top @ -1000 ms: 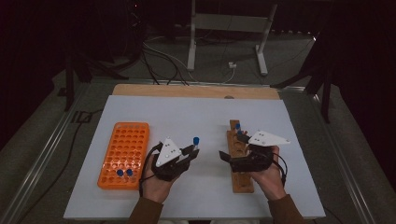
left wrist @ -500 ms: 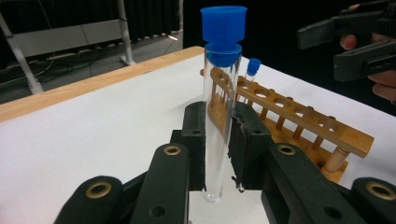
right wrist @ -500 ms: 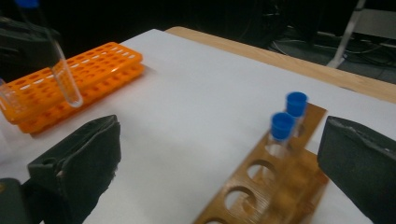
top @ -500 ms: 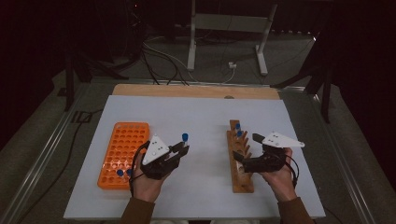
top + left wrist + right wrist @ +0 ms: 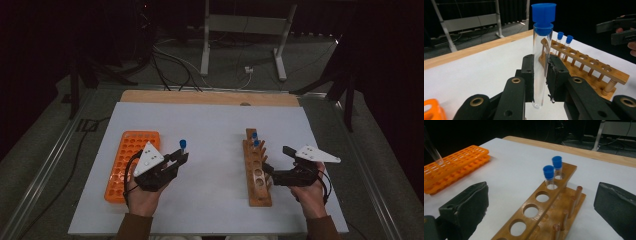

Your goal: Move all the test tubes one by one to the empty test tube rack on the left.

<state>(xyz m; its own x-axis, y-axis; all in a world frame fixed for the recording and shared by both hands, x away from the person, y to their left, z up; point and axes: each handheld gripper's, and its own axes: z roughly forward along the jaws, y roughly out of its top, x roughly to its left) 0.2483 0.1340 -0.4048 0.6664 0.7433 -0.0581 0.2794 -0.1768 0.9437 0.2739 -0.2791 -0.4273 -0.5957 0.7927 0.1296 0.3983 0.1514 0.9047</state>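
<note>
White tabletop [image 5: 210, 125], dark room, left hand-held gripper [image 5: 181, 158] pinching test tube [image 5: 182, 146], right hand-held gripper [image 5: 276, 162] spread

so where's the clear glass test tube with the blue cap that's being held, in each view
High view: the clear glass test tube with the blue cap stands upright left of centre, clamped in the left gripper.
Left gripper view: centre, upright between the shut black jaws.
Right gripper view: its rounded bottom end at the upper left edge, over the orange plastic rack.
Shared landmark: the wooden tube rack holding two blue-capped tubes.
</note>
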